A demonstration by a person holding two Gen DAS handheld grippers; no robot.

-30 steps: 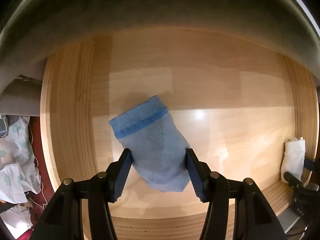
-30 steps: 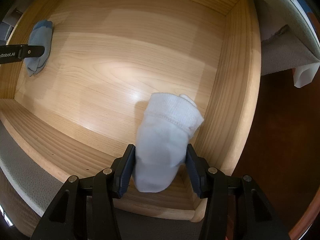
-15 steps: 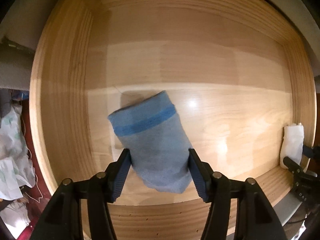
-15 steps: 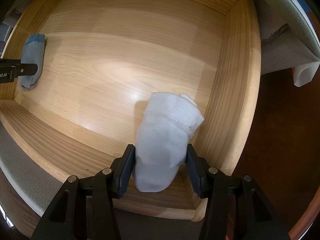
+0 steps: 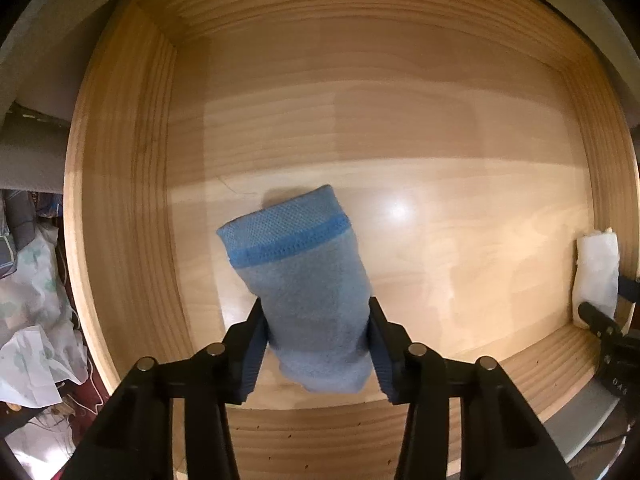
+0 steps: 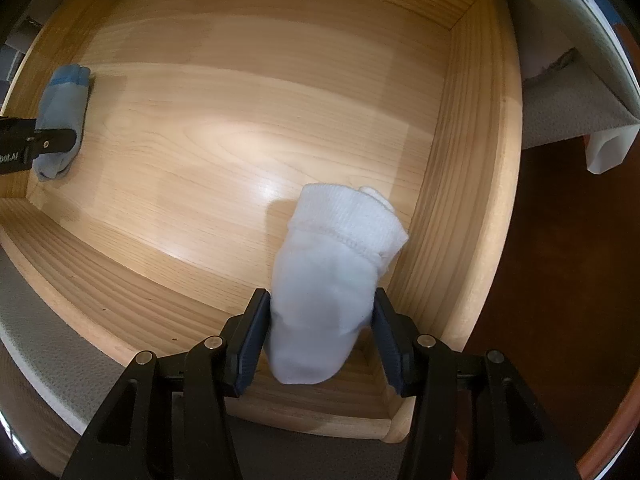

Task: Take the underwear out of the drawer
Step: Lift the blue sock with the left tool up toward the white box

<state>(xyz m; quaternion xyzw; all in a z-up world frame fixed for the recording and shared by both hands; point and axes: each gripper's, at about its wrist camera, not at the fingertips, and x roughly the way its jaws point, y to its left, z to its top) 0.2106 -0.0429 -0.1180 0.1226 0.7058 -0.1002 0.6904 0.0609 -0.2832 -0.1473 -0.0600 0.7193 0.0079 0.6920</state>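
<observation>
Blue knit fabric fills the gap between the jaws of the left gripper (image 5: pixel 316 344), which are closing on it: the blue rolled garment (image 5: pixel 304 284), with a brighter blue band near its far end, has both dark pads against its sides. It sits low over the pale wooden floor of the drawer (image 5: pixel 420 128), towards the left wall. In the right wrist view the same bundle (image 6: pixel 62 116) shows small at the far left of the drawer, with the black finger of the left gripper across it.

The right gripper (image 6: pixel 322 328) has its jaws held narrow on the white rolled garment (image 6: pixel 332 272), the pads pressing both sides of its lower half; a ribbed cuff folds over its upper end. This bundle is in the right front corner, just beside the right wall (image 6: pixel 464 168) and the front rail. From the left wrist view it (image 5: pixel 596 268) shows at the far right edge.

Outside the drawer, grey textured covering (image 6: pixel 568 104) lies beyond the right wall, dark reddish floor (image 6: pixel 560 280) below it, and crumpled patterned paper (image 5: pixel 32 320) lies left of the drawer.
</observation>
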